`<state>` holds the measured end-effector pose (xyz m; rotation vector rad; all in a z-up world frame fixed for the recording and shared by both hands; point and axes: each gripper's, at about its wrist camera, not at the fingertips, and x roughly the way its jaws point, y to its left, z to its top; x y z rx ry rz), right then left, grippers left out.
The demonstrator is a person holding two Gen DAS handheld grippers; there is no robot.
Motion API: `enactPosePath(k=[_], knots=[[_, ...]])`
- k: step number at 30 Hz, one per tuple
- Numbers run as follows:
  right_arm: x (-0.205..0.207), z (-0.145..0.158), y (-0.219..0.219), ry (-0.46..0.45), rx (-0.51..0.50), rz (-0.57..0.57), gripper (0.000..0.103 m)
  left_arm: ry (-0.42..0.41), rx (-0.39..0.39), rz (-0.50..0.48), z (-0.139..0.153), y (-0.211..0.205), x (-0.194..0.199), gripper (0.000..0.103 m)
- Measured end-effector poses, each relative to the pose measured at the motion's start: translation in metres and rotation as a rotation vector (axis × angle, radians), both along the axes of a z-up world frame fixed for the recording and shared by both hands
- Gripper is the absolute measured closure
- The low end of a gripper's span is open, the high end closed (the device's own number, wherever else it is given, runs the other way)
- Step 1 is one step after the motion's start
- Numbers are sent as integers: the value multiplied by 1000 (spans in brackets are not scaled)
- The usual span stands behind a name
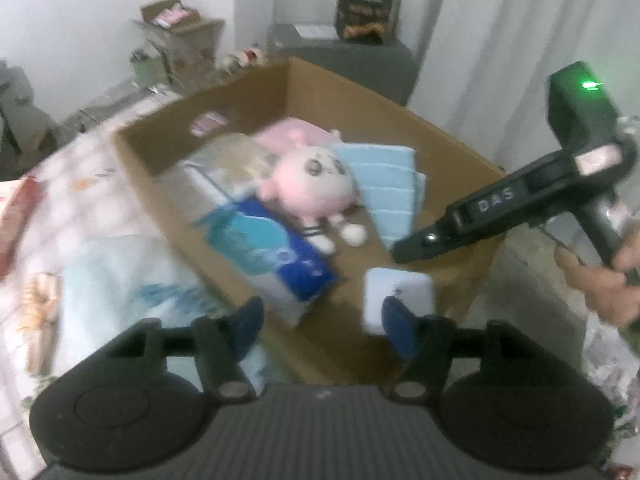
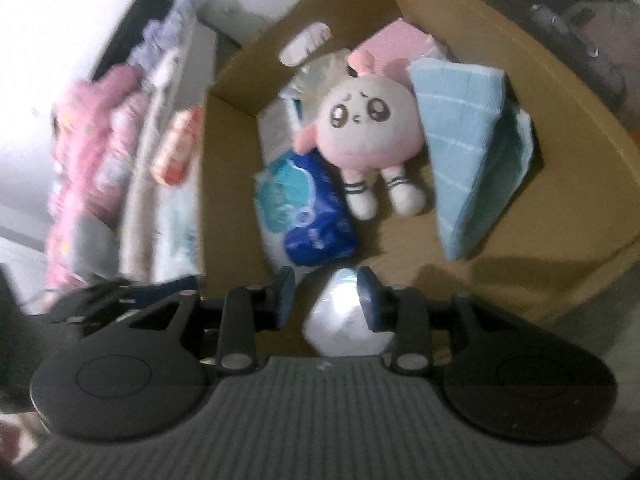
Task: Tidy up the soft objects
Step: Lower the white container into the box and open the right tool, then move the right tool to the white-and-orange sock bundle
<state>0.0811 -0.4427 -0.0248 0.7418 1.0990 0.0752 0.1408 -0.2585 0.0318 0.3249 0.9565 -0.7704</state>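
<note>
An open cardboard box holds a pink plush doll, a blue tissue pack, a folded light blue cloth and a small white packet. My left gripper is open and empty above the box's near corner. My right gripper hangs over the box with its jaws apart, the white packet lying between and below its fingers. It also shows in the left wrist view, above the packet.
A bed with patterned bedding lies left of the box. Pink plush items and a red-white pack lie beside the box. Cardboard boxes and a grey cabinet stand along the far wall.
</note>
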Motion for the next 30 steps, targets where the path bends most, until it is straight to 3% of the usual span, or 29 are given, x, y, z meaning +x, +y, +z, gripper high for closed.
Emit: enactPosePath(k=[5, 10, 14, 24, 28, 30], knots=[[26, -11, 6, 161, -63, 139, 57, -59, -14, 76, 7, 49, -4, 35], [47, -38, 16, 297, -26, 238, 54, -65, -41, 184, 5, 97, -5, 35], [53, -44, 25, 277, 12, 243, 47, -35, -59, 263, -3, 127, -5, 35], [45, -60, 39, 230, 191, 176, 47, 11, -113, 389, -20, 183, -15, 35], [41, -56, 39, 209, 180, 150, 46, 3, -130, 408, -21, 200, -20, 34], [39, -49, 40, 193, 142, 147, 40, -3, -138, 416, -21, 206, -23, 33]])
